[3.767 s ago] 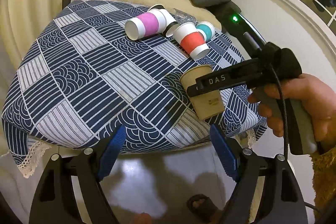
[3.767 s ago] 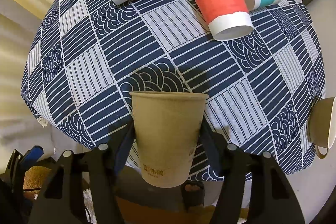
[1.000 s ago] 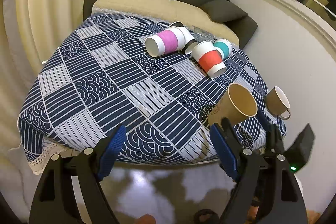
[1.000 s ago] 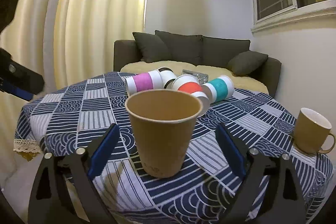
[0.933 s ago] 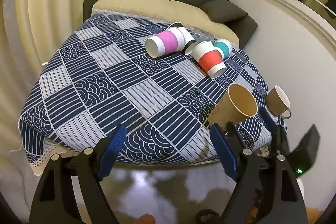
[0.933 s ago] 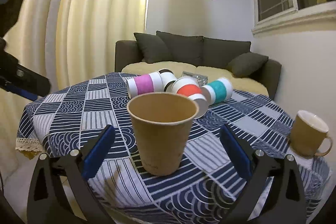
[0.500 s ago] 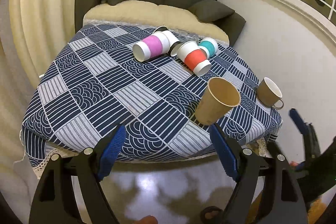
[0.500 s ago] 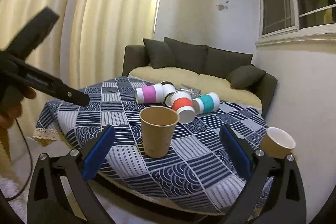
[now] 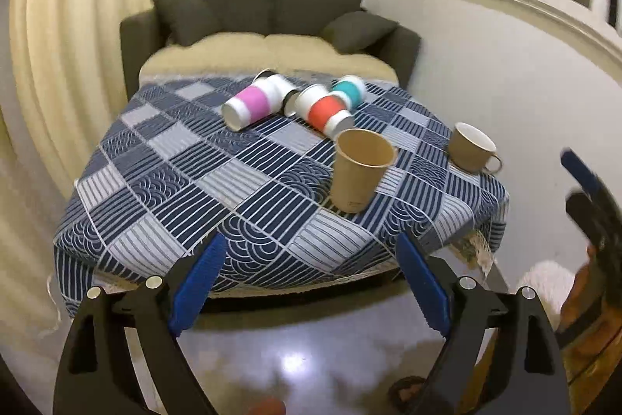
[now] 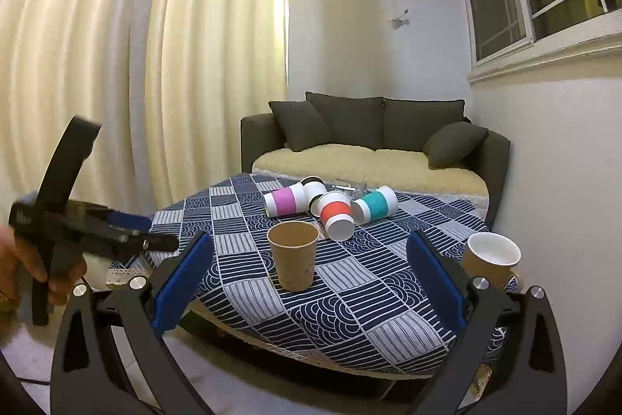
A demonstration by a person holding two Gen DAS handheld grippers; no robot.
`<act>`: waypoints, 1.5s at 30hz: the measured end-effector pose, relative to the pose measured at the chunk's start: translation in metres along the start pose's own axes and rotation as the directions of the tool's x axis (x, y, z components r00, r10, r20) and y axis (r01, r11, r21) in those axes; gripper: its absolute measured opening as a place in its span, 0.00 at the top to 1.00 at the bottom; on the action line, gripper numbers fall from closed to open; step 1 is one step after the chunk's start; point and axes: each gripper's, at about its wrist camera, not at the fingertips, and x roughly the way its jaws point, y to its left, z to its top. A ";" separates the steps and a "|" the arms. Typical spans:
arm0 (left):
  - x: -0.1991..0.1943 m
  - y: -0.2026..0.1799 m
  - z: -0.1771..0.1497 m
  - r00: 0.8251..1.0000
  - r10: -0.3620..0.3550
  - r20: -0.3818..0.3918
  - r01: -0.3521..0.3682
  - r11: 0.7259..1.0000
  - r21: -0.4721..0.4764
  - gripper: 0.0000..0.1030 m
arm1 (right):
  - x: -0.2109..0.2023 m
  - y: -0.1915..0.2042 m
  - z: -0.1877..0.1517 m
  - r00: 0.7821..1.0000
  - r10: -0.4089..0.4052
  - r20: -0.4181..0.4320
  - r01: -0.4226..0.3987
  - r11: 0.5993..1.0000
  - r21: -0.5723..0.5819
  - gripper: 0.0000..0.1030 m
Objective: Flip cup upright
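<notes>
The cup (image 10: 292, 254) stands upright at twelve o'clock; both grippers, left (image 9: 307, 284) and right (image 10: 309, 292), are released (nothing held); retreat without bumping it.

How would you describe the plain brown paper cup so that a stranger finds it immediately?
Look at the table with the blue patterned cloth. Near its front edge stands the brown paper cup, upright and alone. The paper cups behind it lie on their sides with coloured bands, and the mug beside it has a handle.
</notes>
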 end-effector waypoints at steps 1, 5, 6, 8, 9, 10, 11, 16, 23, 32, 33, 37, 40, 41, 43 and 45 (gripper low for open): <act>-0.004 -0.007 -0.004 1.000 0.008 0.014 -0.008 0.999 0.033 0.10 | -0.002 -0.002 0.000 1.000 0.004 0.000 -0.004 1.000 0.006 0.05; -0.014 -0.024 -0.012 0.999 0.018 0.051 -0.023 0.994 0.111 0.07 | -0.008 -0.008 -0.003 1.000 0.000 -0.011 0.001 1.000 0.015 0.05; -0.015 -0.027 -0.014 0.999 0.006 0.053 -0.012 0.993 0.118 0.07 | -0.008 -0.009 -0.004 1.000 -0.001 -0.015 0.001 1.000 0.019 0.05; -0.018 -0.029 -0.017 0.998 -0.017 0.061 0.010 0.993 0.119 0.06 | -0.008 -0.011 -0.004 1.000 0.003 -0.019 -0.002 1.000 0.026 0.05; -0.018 -0.030 -0.018 0.998 -0.027 0.062 0.020 0.993 0.118 0.06 | -0.008 -0.011 -0.004 1.000 0.002 -0.021 -0.002 1.000 0.028 0.05; -0.017 -0.031 -0.018 0.998 -0.029 0.057 0.022 0.993 0.117 0.06 | -0.007 -0.012 -0.005 1.000 0.002 -0.021 -0.001 1.000 0.030 0.05; -0.016 -0.031 -0.018 0.998 -0.027 0.056 0.020 0.993 0.115 0.06 | -0.007 -0.013 -0.006 1.000 0.000 -0.021 0.000 0.999 0.032 0.05; -0.008 -0.029 -0.024 0.998 -0.041 0.048 0.036 0.995 0.097 0.06 | 0.002 -0.016 -0.016 0.999 -0.004 -0.047 0.007 0.998 0.062 0.05; 0.001 -0.027 -0.029 0.999 -0.036 0.040 0.032 0.995 0.099 0.06 | 0.010 -0.020 -0.020 0.998 -0.004 -0.062 0.010 0.996 0.085 0.05; 0.006 -0.021 -0.026 0.998 -0.034 0.043 0.032 0.997 0.065 0.06 | 0.011 -0.023 -0.022 0.998 0.005 -0.057 0.001 0.995 0.104 0.05; 0.005 -0.021 -0.026 0.998 -0.038 0.042 0.035 0.997 0.065 0.06 | 0.011 -0.022 -0.022 0.998 0.008 -0.056 -0.002 0.995 0.103 0.05; -0.005 -0.022 -0.025 0.996 -0.032 0.082 0.026 0.997 0.067 0.06 | 0.013 -0.021 -0.022 0.998 0.015 -0.065 -0.009 0.996 0.092 0.05; -0.005 -0.022 -0.026 0.997 -0.026 0.076 0.022 0.998 0.064 0.06 | 0.014 -0.019 -0.021 0.998 0.020 -0.065 -0.014 0.996 0.088 0.05; -0.005 -0.022 -0.026 0.997 -0.016 0.077 0.011 0.998 0.064 0.06 | 0.014 -0.018 -0.021 0.998 0.019 -0.065 -0.013 0.996 0.085 0.05; -0.007 -0.022 -0.026 0.996 -0.003 0.090 -0.003 0.998 0.060 0.06 | 0.013 -0.017 -0.021 0.998 0.020 -0.062 -0.015 0.996 0.084 0.05; -0.006 -0.019 -0.025 0.997 -0.005 0.081 0.001 0.999 0.049 0.06 | 0.012 -0.017 -0.021 0.998 0.017 -0.056 -0.012 0.997 0.080 0.05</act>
